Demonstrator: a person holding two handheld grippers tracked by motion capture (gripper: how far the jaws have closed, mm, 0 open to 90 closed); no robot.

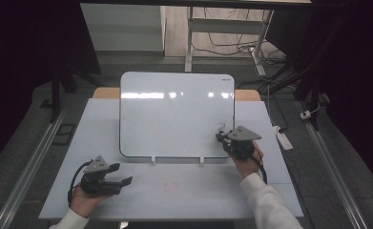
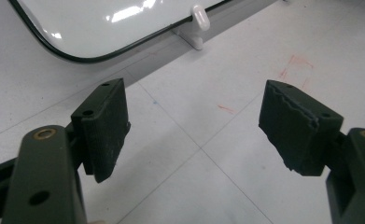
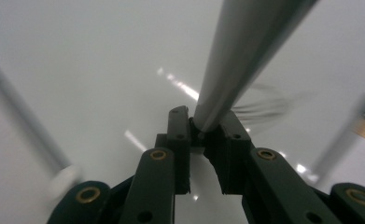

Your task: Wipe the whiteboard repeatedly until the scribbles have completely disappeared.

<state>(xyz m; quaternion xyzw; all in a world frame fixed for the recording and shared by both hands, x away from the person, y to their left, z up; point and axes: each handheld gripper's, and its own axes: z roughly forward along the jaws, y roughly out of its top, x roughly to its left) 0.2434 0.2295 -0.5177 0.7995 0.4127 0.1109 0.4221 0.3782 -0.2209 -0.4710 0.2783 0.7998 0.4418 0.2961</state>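
While two grippers are in play, just one pen and one whiteboard are on the table (image 1: 174,191). Nearest, at the front left edge, the left gripper (image 1: 122,181) lies low in the person's hand, jaws spread wide w/ nothing between them; in the left gripper view its pads (image 2: 105,126) hang over bare tabletop w/ faint red marks (image 2: 294,65), and the board's rounded corner plus one of its two white clip feet (image 2: 200,18) sit just beyond. Farther back on the right, the right gripper (image 1: 221,137) is up against the board's lower right part, jaws pressed together, pinching the pen (image 3: 236,70). The pen runs up and away from the gripper toward the whiteboard (image 1: 174,114), where thin dark scribble strokes (image 3: 264,107) show just beside it. Whether the tip touches the board — can't tell. The board stands tilted back, propped at mid-table.
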